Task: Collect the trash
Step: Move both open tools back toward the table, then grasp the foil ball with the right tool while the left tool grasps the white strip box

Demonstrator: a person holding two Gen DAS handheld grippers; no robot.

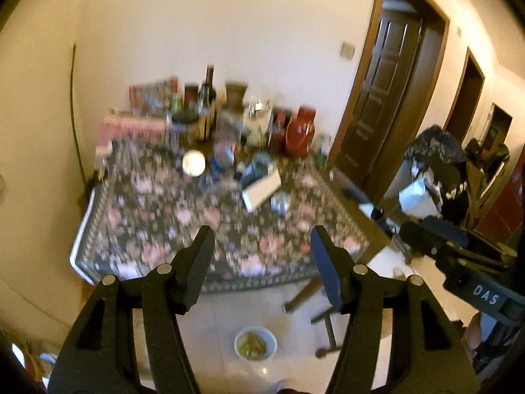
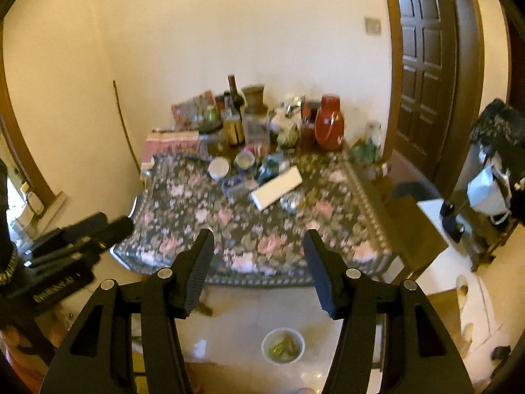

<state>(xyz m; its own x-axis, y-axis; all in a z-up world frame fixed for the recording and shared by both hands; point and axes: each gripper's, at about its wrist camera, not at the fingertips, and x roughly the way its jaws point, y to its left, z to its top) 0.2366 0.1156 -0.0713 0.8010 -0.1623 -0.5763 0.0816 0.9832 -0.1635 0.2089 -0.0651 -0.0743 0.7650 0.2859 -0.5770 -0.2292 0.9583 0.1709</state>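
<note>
Trash bin (image 2: 283, 345) on the floor (image 2: 249, 308), a small white round tub with green and brown scraps inside, at 6 o'clock just in front of the desk (image 2: 183, 216); same bin seen from the left wrist at 6 o'clock too (image 1: 255, 342). Probably light and thin-walled, likely to tip or slide on the glossy tiles if nudged; best taken by the rim, one finger inside and one outside, and kept level so the scraps stay in.

Likely trash up on the flowered cloth: a flat white box (image 2: 276, 187) near the middle, toward 12 o'clock, stiff and light by the look, easiest pinched across its thin edge; beside it at 3 o'clock a crumpled shiny lump (image 2: 293, 201), soft and crushable, too blurred to name. Small white cup (image 2: 219, 167) at 10 o'clock of the box.

At the far edge, against the wall, bottles, jars and a red jug (image 2: 329, 124), glass and heavy by the look, better left alone.

Right tongs (image 2: 257, 256) wide open, holding nothing, above the near desk edge. Left tongs (image 1: 261, 252) likewise spread apart and bare. Neither touching anything yet.
</note>
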